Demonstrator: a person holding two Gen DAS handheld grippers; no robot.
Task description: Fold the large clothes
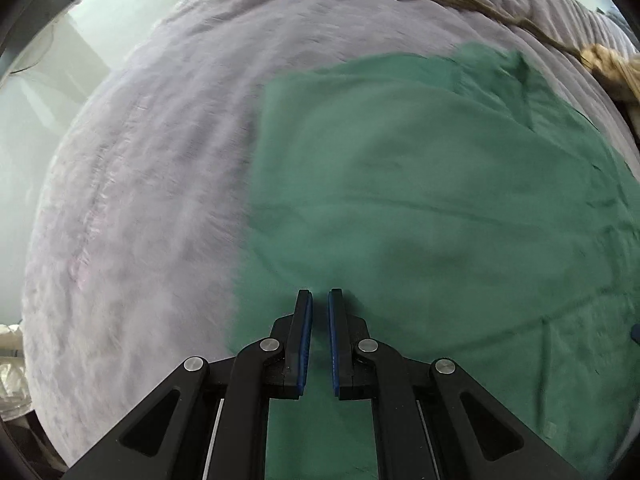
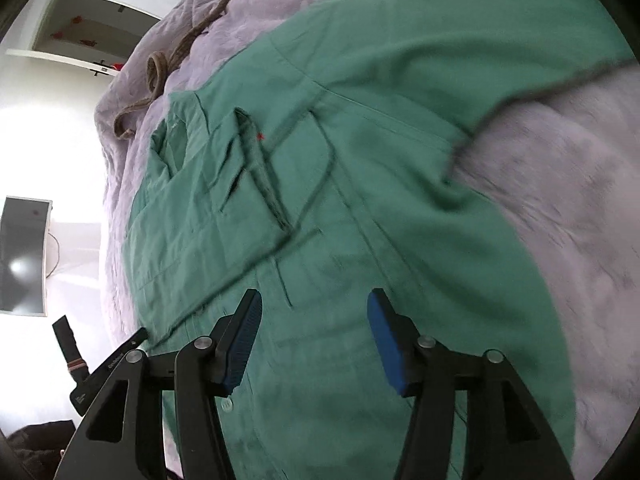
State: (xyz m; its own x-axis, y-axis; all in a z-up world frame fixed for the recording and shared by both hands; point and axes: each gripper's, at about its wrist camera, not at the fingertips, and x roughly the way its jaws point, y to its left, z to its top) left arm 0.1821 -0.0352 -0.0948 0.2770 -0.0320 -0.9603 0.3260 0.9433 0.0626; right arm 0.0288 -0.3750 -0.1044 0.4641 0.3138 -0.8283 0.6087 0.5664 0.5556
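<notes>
Both grippers tilt down over the green cotton shirt (image 2: 360, 152) on the fluffy lilac blanket (image 1: 140, 200), left gripper (image 1: 320, 300) fingers nearly closed on nothing, right gripper (image 2: 314, 304) fingers wide apart.

Daylight blew out the wall (image 2: 52, 152) at left; motion blur smeared the blanket (image 1: 132, 208); fisheye edges curved darkly.

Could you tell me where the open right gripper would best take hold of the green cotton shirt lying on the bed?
Probably the green cotton shirt's loose curved edge on the lilac fleece blanket. The right gripper could come from the blanket side, since that edge lies exposed there.
</notes>
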